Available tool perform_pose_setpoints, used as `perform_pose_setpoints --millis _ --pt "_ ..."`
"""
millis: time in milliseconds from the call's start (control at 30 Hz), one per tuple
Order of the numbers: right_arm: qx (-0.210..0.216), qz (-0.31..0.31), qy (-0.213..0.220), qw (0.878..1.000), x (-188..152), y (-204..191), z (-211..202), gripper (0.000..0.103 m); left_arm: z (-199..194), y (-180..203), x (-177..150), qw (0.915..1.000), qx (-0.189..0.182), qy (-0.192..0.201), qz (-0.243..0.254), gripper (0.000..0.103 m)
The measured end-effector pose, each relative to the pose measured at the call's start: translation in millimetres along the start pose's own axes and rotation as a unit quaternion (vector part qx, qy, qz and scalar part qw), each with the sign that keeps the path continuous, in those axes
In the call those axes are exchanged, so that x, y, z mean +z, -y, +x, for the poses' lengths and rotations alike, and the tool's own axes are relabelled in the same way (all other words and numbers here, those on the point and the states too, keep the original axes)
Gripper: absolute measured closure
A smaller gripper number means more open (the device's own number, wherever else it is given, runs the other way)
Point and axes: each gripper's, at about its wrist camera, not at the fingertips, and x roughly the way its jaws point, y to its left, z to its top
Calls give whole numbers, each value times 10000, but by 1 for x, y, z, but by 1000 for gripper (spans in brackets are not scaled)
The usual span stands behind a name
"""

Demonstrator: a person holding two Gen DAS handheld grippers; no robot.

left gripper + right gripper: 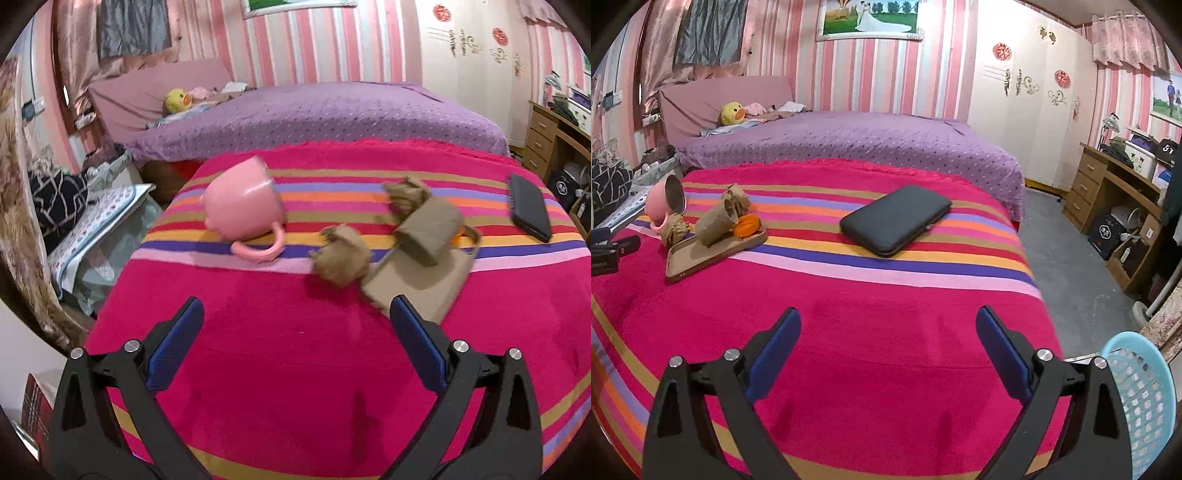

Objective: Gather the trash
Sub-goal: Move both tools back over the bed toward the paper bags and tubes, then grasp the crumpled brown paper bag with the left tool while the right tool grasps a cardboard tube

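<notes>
Left tool: spread wide, nothing held, above the near red band of the striped blanket. Right tool: likewise spread wide and empty, over the same blanket nearer its right edge.

Trash, clustered toward the blanket's far left corner: crumpled brown paper wad just beside the near-left corner of a flat brown tray; cardboard tube lying tilted on the tray; second crumpled wad behind the tube; orange scrap on the tray's far end, touching the tube.

Pink mug: tipped on its side at the left edge, handle down, metal-lined mouth facing right. Black case: flat on the stripes, well apart from the tray, toward the right edge. Blue perforated basket: beyond the near right corner, beside the right tool.
</notes>
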Motion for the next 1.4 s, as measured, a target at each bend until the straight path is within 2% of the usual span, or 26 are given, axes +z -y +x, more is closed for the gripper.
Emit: perform_pose_setpoints --millis 167,267,367,467,567,633,667,800,967,1033,1200,1333,1400 --pt "16 -48 -95 9999 1 -12 12 10 25 -13 -2 9998 -29 -159 -128 6" --pt "-7 -59 -102 9999 2 -14 15 10 39 -14 3 9992 -192 -258 -251 6" --pt "-2 0 -95 10000 3 -14 16 10 43 -9 13 9981 -453 -196 -367 6" --pt "3 59 -113 9999 5 -14 19 10 48 0 20 9977 -519 -190 -380 7" --pt "15 19 -134 9999 6 -20 22 10 58 10 23 9962 -728 -316 -347 24" --pt "25 -11 -123 9999 9 -23 24 10 64 17 24 9953 -813 -453 -259 53" --pt "49 -9 -107 9999 10 -25 24 10 66 19 24 9947 -870 -484 -246 57" --pt "310 -125 -109 9994 17 -46 30 10 52 14 22 9958 -825 -353 -179 58" --pt "564 -699 -86 9959 30 -97 42 10 25 -16 10 9982 -544 -177 -171 58" --pt "693 -828 -29 9942 38 -115 44 10 17 -33 5 9994 -308 -95 -147 58" --pt "975 -1194 25 9880 56 -163 59 10 19 -74 -1 9991 -97 -101 -407 58" --pt "1144 -1326 -121 9845 63 -187 80 10 26 -87 0 9983 71 -161 -557 58" --pt "1113 -1420 -267 9832 66 -198 93 17 27 -90 2 9979 59 -151 -631 58"
